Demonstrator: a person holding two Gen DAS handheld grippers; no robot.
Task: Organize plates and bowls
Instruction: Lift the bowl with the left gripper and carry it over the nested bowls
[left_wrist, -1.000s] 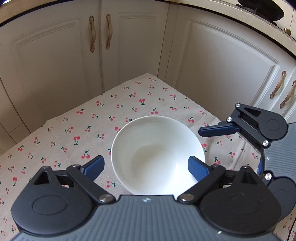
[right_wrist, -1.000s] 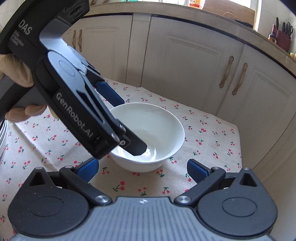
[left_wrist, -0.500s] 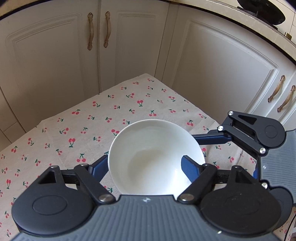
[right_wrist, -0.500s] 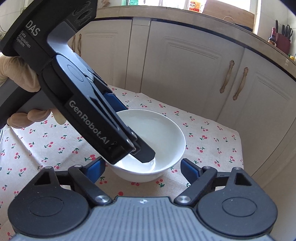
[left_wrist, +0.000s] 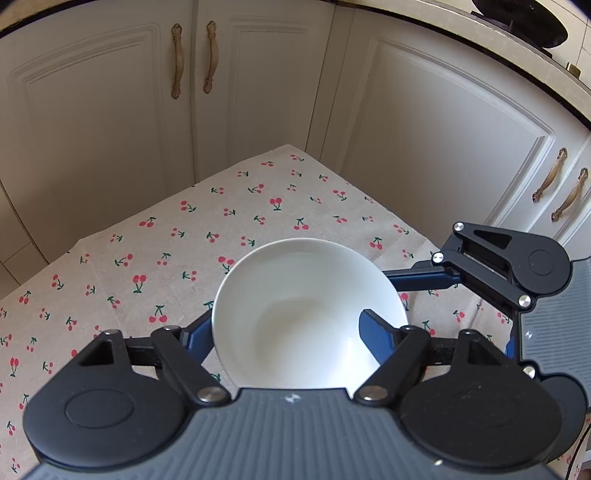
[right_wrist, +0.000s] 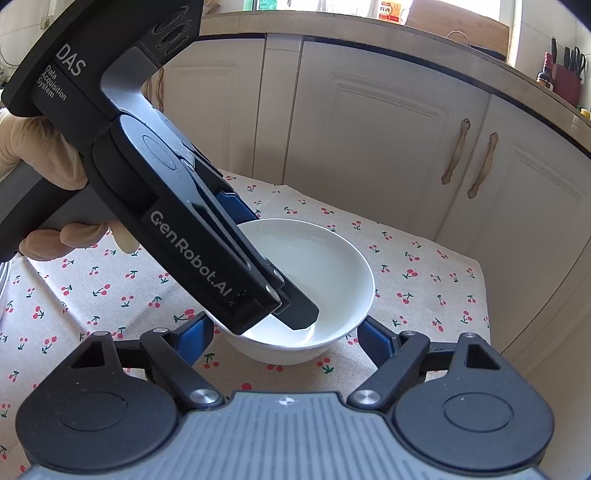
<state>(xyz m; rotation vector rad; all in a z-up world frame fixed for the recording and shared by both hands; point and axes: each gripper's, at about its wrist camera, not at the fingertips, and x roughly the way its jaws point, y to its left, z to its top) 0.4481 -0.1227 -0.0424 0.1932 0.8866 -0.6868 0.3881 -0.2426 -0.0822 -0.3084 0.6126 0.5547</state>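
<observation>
A white bowl (left_wrist: 306, 314) sits near the corner of a table with a cherry-print cloth (left_wrist: 166, 240). My left gripper (left_wrist: 288, 336) is over it, one blue finger outside the left wall, the other inside the bowl on the right; the jaws are narrowed around the bowl's wall. In the right wrist view the bowl (right_wrist: 332, 277) appears tilted or lifted under the left gripper's body. My right gripper (right_wrist: 284, 336) is open, its fingers spread either side of the bowl's near base, empty. One right finger (left_wrist: 421, 277) shows beside the bowl's right rim.
White cabinet doors with brass handles (left_wrist: 192, 59) stand close behind the table's far edges. A countertop with bottles and a knife block (right_wrist: 561, 74) runs above. A plate edge (right_wrist: 3, 284) shows at the far left.
The left gripper's fingers closed in on the bowl and the bowl rose and came nearer. The right gripper moved forward until its fingers flank the bowl's base.
</observation>
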